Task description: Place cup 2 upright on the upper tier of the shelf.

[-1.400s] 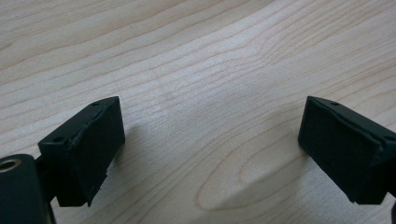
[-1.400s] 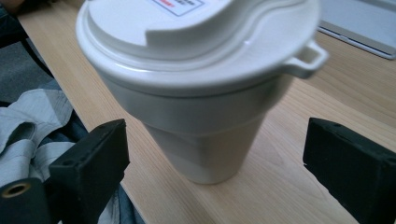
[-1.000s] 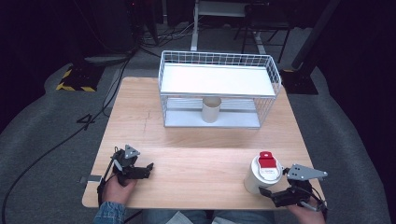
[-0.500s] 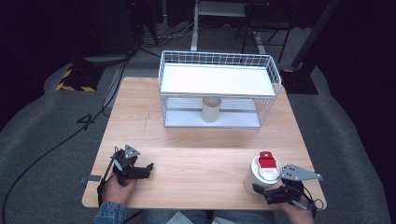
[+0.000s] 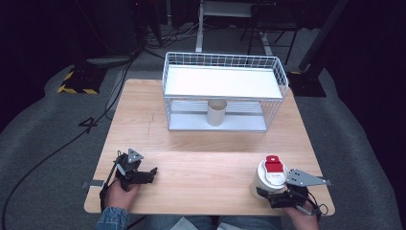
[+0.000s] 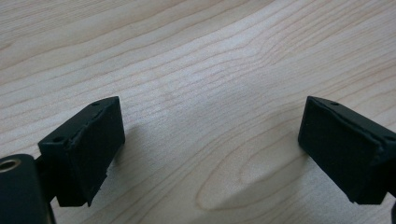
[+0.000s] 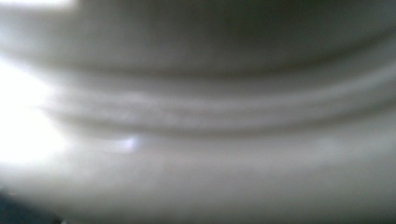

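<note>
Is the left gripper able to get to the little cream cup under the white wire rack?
Probably yes. The left gripper is open and holds nothing, bare wooden table lies between, and the white wire rack looks open in front of the cream cup.

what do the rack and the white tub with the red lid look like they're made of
Rack: white-coated metal wire, probably, judging by its thin grid walls. Tub: likely smooth plastic; the right gripper view shows glossy, ridged white wall. Its red lid looks plastic too.

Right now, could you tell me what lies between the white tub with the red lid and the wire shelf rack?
Bare wooden tabletop, seen in the high view.
</note>
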Available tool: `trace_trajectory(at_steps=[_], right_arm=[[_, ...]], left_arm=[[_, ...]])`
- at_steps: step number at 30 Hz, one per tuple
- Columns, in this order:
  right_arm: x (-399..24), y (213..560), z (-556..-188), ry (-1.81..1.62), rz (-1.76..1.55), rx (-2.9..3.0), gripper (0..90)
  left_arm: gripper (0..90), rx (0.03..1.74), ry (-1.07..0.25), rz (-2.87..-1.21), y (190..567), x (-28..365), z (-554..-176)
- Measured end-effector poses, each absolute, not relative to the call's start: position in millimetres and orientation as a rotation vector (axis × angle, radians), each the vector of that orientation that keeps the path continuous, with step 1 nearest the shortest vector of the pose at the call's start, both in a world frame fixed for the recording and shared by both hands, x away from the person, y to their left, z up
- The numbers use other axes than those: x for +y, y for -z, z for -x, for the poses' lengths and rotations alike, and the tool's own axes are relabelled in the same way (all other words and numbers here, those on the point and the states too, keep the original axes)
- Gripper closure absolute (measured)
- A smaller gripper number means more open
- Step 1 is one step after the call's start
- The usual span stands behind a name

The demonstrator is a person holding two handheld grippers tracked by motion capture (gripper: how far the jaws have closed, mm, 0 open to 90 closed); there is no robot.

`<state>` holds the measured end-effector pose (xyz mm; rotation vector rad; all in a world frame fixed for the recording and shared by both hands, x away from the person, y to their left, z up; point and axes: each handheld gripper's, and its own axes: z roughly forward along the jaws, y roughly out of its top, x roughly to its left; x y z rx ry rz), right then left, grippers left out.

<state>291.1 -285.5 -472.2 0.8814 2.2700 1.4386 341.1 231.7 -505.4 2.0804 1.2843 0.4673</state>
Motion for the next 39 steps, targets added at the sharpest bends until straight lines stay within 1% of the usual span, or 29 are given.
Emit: trace_trajectory(at_steps=[22,39], right_arm=[[-284.1,470.2,-291.2,-1.463,-0.865,2.279,9.6],[-279.0,442.2,-299.6,-1.494,-0.855,2.242,9.6]], left_arm=[[7.7,1.284,-0.467,-2.08,505.4,231.7,-341.2],[7.7,1.284,-0.467,-2.081,505.4,231.7,-341.2]])
